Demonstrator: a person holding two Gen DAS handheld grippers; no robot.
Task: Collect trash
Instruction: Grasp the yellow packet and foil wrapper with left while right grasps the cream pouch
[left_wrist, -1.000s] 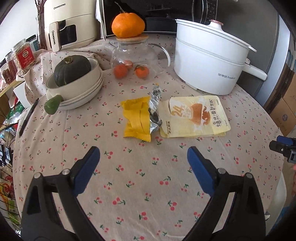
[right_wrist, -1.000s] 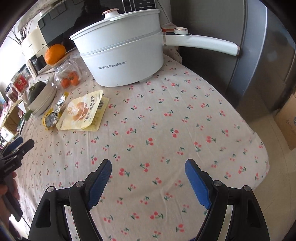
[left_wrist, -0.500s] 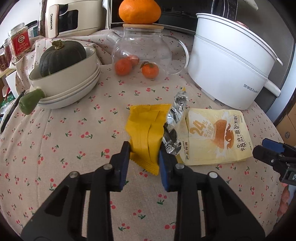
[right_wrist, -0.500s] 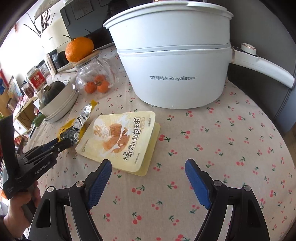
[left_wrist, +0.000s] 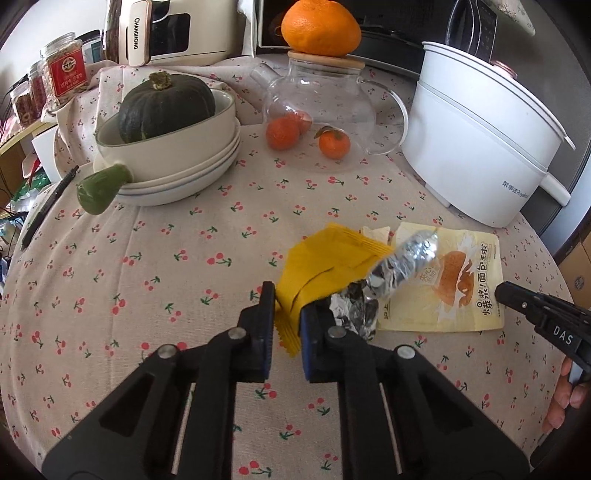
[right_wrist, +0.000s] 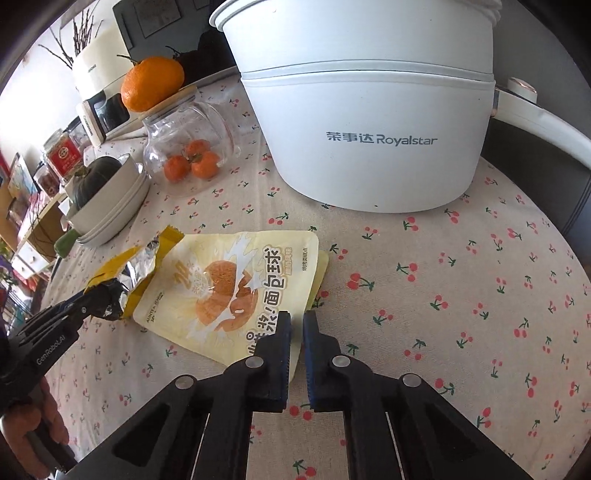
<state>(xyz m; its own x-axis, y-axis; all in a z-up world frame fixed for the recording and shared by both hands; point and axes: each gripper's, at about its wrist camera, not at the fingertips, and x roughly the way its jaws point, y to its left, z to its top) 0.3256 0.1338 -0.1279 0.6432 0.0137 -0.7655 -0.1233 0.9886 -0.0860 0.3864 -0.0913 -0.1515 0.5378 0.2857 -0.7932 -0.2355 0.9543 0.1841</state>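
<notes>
Cream snack pouch (right_wrist: 236, 291), printed with a bun, lies flat at centre frame; right gripper (right_wrist: 296, 334) pinches its lower right corner. Yellow foil-lined wrapper (left_wrist: 325, 266), crumpled, centre frame, is clamped by left gripper (left_wrist: 287, 314). Cherry-print tablecloth (left_wrist: 147, 280) lies bare at lower left.

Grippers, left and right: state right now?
Left gripper: shut on the yellow wrapper.
Right gripper: shut on the edge of the cream snack pouch.
</notes>
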